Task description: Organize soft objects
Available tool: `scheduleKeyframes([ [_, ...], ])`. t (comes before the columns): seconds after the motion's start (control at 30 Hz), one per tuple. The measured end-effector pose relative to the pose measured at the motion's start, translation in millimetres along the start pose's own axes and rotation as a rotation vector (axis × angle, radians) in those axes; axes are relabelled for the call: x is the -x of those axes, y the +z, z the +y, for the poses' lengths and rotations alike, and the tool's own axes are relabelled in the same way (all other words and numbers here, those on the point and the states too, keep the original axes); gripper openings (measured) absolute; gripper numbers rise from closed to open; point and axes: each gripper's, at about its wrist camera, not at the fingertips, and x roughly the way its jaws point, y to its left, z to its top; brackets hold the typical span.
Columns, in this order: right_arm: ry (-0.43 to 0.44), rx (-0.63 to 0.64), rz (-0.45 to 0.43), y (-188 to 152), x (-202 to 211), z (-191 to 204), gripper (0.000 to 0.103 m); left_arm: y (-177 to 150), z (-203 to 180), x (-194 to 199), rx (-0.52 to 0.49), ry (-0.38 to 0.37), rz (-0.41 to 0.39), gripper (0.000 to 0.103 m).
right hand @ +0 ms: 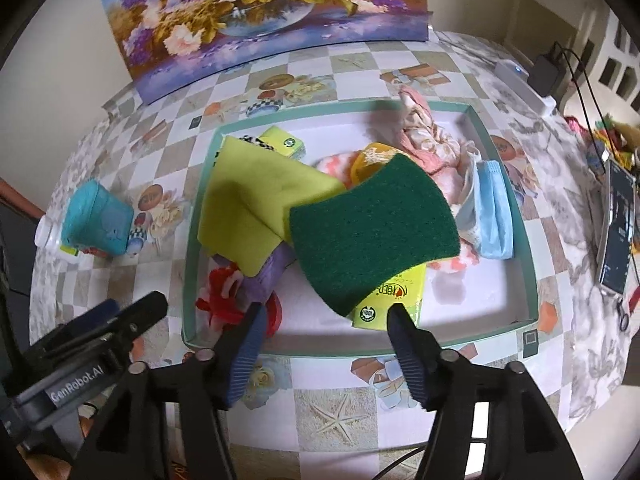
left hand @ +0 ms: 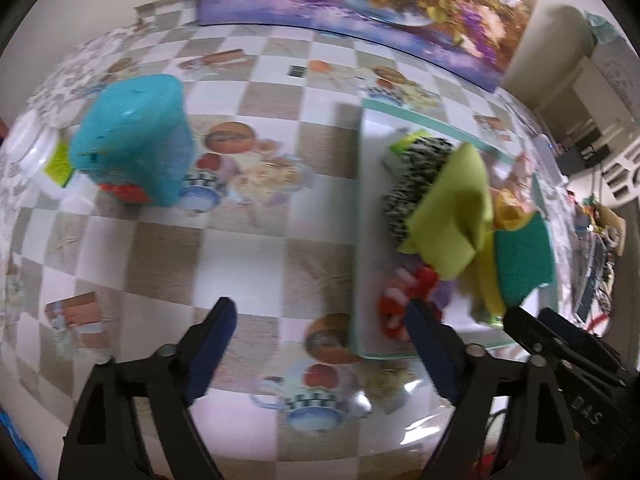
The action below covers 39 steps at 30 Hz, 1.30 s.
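Observation:
A shallow teal-rimmed white box (right hand: 524, 240) holds the soft things: a dark green scouring pad (right hand: 372, 228) on top, a yellow-green cloth (right hand: 256, 200), a red-and-white fuzzy item (right hand: 220, 292), a blue face mask (right hand: 496, 208), pink cloth (right hand: 424, 140) and yellow packets (right hand: 396, 292). My right gripper (right hand: 324, 316) is open and empty at the box's near edge, just short of the green pad. My left gripper (left hand: 320, 320) is open and empty over the table, left of the box (left hand: 356, 240). A turquoise soft block (left hand: 136, 136) lies on the table at far left.
A white plastic tub (left hand: 32, 152) sits beside the turquoise block. A flower painting (right hand: 264, 12) leans on the wall behind. A phone (right hand: 616, 232), a charger with cables (right hand: 544, 76) and clutter lie at the right of the checkered tablecloth (left hand: 240, 248).

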Motion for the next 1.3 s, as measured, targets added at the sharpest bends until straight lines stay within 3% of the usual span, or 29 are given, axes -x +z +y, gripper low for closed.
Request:
scheduleKeyframes([
  [0.17,-0.010,0.033,-0.010,-1,2,7,0.084,1,16,4,0.019,0.075,-0.014,0.095],
  [0.27,-0.014,0.050,-0.016,-1,4,12,0.090,0,23,6,0.033,0.086,-0.013,0.095],
  [0.37,-0.016,0.059,-0.021,-2,5,14,0.102,-2,27,9,0.034,0.104,-0.019,0.095],
  [0.87,-0.007,0.063,-0.038,-3,10,17,0.103,-6,32,29,0.006,0.174,-0.083,0.095],
  [1.3,-0.007,0.067,-0.041,-3,12,17,0.103,-8,29,31,-0.002,0.220,-0.085,0.095],
])
